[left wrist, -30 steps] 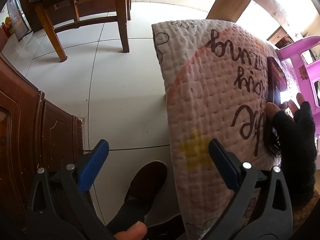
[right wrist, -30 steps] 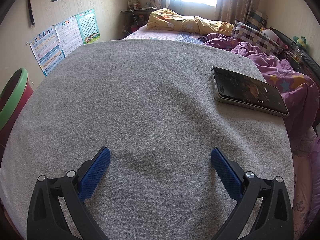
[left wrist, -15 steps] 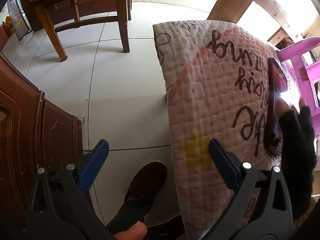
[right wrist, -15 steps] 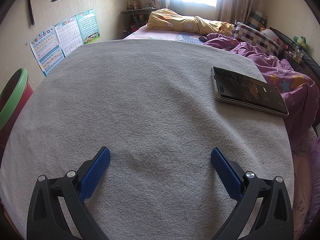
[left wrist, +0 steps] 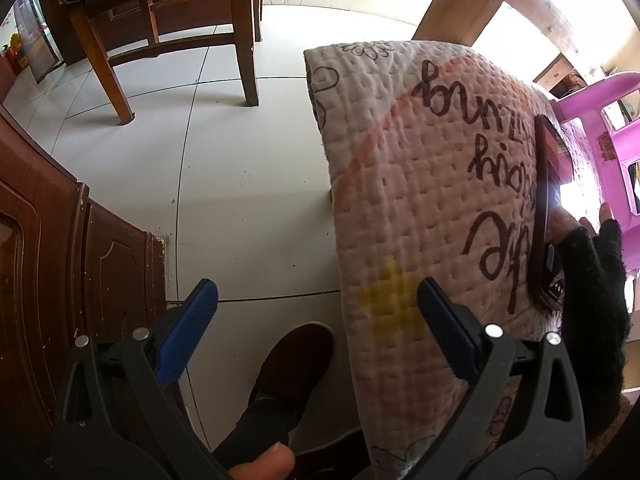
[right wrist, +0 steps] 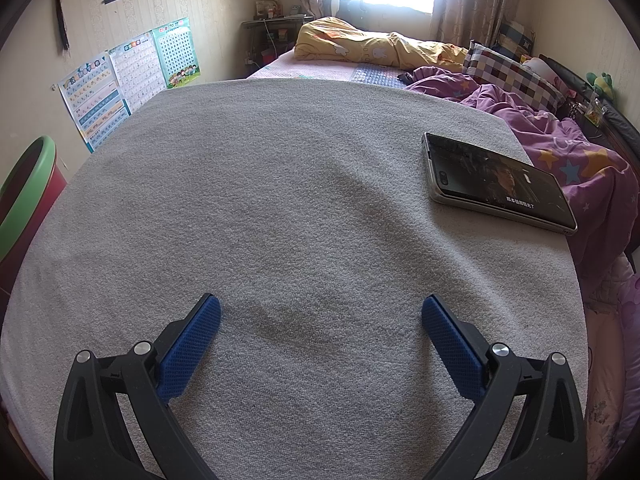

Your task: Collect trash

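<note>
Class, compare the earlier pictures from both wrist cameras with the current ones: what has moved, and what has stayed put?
Only the gloved hand shifted a little against the phone on the quilted cloth. Nothing was gripped or released. The left gripper and right gripper remain open and still, and the phone on the grey blanket has not moved.

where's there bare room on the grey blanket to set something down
Most of the grey blanket is bare: the whole stretch from the open right claw up to the far edge and left toward the green-rimmed bin. The right edge is crowded, where the phone lies beside the purple star quilt.
</note>
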`<state>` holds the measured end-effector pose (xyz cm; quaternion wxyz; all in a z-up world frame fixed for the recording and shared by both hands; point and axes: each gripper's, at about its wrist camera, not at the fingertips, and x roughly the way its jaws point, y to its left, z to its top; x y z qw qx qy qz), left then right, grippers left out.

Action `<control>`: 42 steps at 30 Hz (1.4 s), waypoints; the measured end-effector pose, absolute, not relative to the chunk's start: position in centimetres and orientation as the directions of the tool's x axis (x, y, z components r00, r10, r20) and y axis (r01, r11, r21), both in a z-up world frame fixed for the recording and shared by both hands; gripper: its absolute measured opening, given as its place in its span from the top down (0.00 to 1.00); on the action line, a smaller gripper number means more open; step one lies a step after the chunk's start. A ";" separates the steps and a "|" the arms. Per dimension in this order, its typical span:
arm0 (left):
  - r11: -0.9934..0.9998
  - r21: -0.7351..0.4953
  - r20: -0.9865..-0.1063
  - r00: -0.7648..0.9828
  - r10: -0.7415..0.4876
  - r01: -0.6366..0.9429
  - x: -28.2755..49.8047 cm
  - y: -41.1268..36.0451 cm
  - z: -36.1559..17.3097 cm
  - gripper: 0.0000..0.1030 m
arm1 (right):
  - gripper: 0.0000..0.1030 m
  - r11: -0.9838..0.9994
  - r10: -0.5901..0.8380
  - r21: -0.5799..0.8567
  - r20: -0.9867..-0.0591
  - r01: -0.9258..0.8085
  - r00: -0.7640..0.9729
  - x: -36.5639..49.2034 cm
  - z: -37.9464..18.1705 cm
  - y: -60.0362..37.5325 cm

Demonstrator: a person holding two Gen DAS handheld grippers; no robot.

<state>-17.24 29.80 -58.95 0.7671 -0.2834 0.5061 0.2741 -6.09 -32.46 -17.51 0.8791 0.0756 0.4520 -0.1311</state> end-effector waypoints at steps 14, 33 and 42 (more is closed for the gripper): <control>0.678 -0.126 -0.927 0.330 0.180 -0.724 -17.6 30.1 -58.5 0.05 | 0.06 0.954 -0.162 0.015 -0.815 0.299 0.557 -6.1 -17.5 -32.5; 0.677 -0.015 -0.799 0.416 0.434 -0.736 -12.9 37.5 -33.4 0.05 | 0.06 0.954 -0.162 0.015 -0.814 0.299 0.557 -6.1 -17.5 -32.6; 0.758 -0.052 -0.657 0.594 0.465 -0.650 -7.5 39.4 -18.6 0.05 | 0.06 0.954 -0.162 0.015 -0.814 0.299 0.557 -6.1 -17.5 -32.6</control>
